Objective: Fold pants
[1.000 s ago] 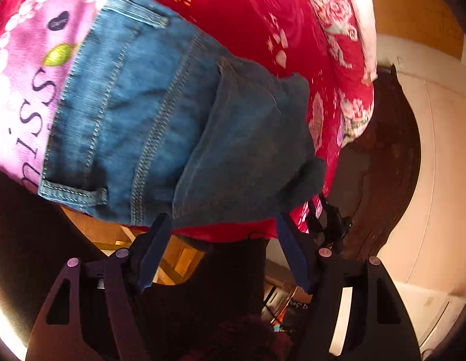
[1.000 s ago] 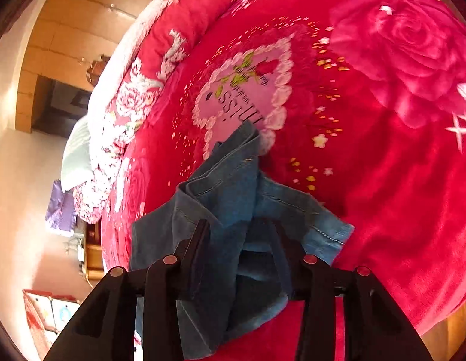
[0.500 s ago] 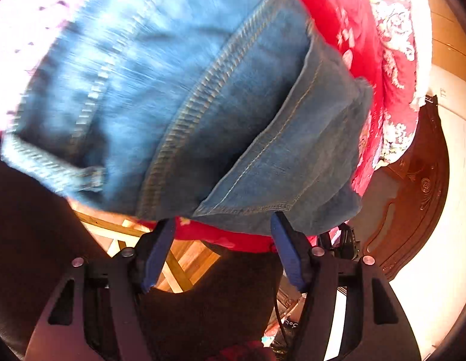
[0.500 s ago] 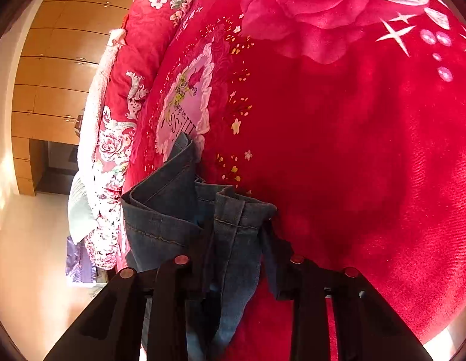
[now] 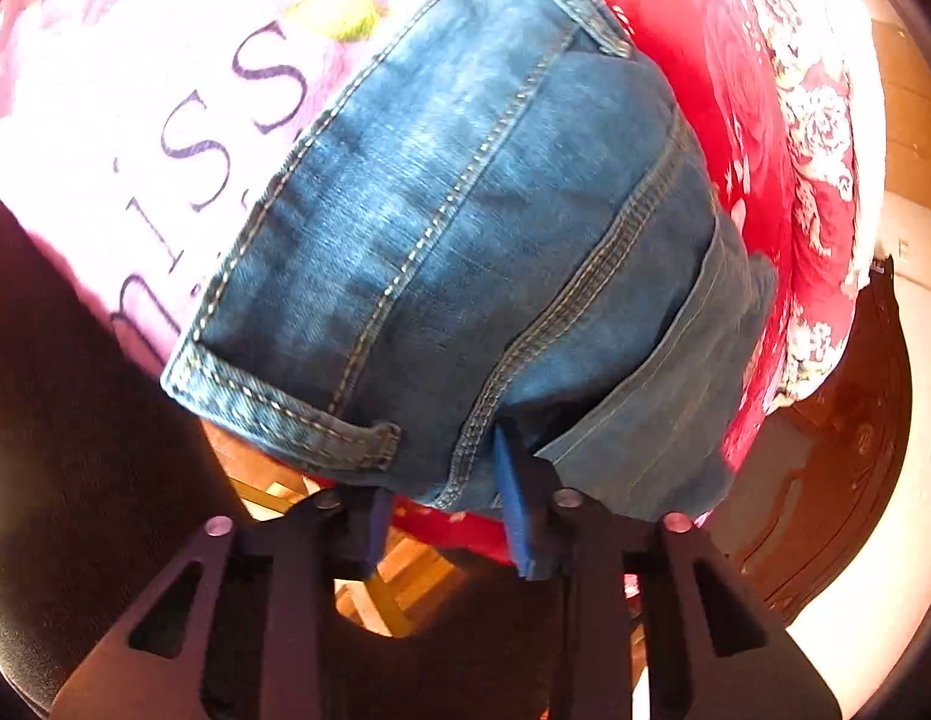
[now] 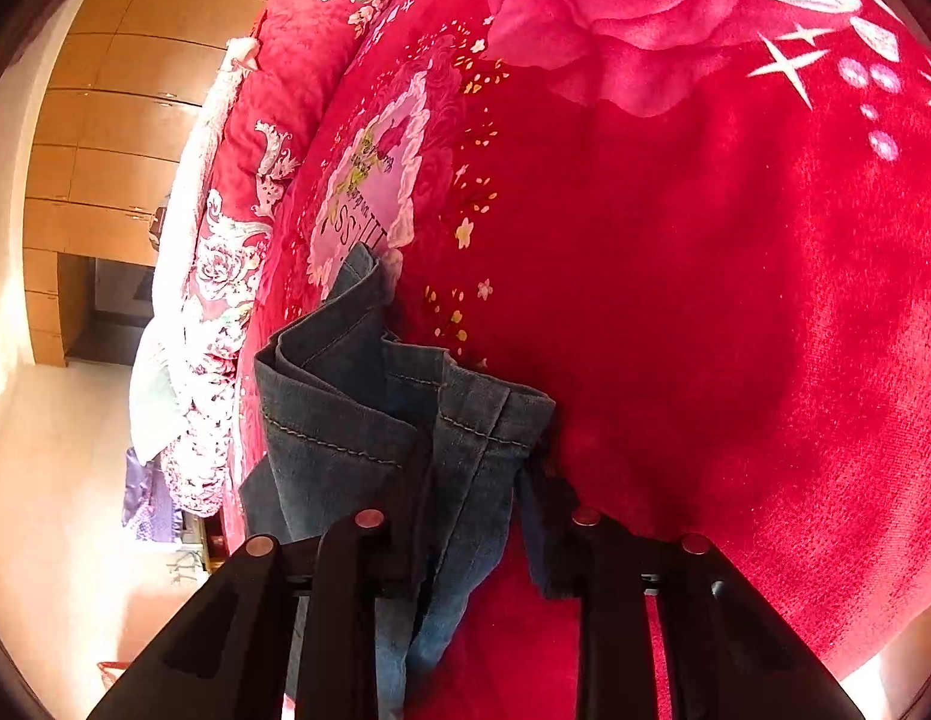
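Both the left gripper (image 5: 444, 489) and right gripper (image 6: 471, 483), jaws narrowed on the jeans (image 5: 477, 228) at six o'clock, grip denim edges, seemingly to carry a fold across the red blanket (image 6: 675, 300).

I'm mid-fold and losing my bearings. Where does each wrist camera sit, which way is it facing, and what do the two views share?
Left wrist: rides behind the left gripper, facing the folded jeans at the bed edge; fingers straddle denim, the dark shape at left unclear.
Right wrist: rides behind the right gripper, facing across the red blanket toward wooden cabinets; fingers flank bunched denim.
Shared: the jeans, the blanket and its pink heart print.
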Motion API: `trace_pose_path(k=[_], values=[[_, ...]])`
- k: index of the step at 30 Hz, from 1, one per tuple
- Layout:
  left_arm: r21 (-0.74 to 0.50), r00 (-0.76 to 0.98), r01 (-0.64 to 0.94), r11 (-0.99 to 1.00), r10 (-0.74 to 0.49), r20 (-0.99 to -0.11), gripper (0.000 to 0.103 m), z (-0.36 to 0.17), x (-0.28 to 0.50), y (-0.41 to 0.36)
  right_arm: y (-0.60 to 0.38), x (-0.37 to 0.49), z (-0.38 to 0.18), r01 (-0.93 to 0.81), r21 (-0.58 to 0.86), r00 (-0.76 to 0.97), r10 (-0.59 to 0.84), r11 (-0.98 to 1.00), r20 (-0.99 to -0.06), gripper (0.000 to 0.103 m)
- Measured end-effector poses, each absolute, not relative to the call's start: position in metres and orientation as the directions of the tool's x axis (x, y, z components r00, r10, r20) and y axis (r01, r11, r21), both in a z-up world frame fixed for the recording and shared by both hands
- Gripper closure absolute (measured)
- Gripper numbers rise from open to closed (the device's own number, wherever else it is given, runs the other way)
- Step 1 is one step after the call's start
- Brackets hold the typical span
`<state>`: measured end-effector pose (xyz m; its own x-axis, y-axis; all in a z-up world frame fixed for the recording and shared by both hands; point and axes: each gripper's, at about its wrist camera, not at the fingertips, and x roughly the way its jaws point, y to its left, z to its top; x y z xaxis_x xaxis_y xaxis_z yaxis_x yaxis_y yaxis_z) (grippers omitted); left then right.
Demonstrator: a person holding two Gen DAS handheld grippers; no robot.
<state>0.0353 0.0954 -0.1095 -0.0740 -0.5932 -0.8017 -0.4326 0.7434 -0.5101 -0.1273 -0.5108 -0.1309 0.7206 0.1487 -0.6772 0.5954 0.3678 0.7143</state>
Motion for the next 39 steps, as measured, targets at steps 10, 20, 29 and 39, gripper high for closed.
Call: trace_pose_path(k=[10, 20, 29, 39], values=[[-0.472, -0.116, -0.405, 0.783, -0.556, -0.823, 0.088, -0.109, 0.042, 0.087, -0.497, -0.180, -0.094, 0.574, 0.681, 0.722, 0.110, 0.454, -0.683, 0.102], [-0.573, -0.256, -0.221, 0.789, -0.614, -0.747, 0.087, -0.092, 0.040, 0.087, -0.524, -0.228, -0.082, 0.718, 0.614, 0.662, -0.051, 0.328, -0.748, 0.076], [-0.545, 0.042, -0.181, 0.818, -0.548, -0.836, 0.038, -0.061, 0.107, 0.127, -0.554, -0.104, -0.055, 0.604, 0.582, 0.678, 0.034, 0.544, -0.735, 0.050], [-0.441, 0.112, -0.265, 0.858, -0.427, -0.897, 0.048, -0.078, 0.149, 0.107, -0.523, 0.014, -0.063, 0.529, 0.429, 0.601, 0.033, 0.732, -0.798, 0.097]])
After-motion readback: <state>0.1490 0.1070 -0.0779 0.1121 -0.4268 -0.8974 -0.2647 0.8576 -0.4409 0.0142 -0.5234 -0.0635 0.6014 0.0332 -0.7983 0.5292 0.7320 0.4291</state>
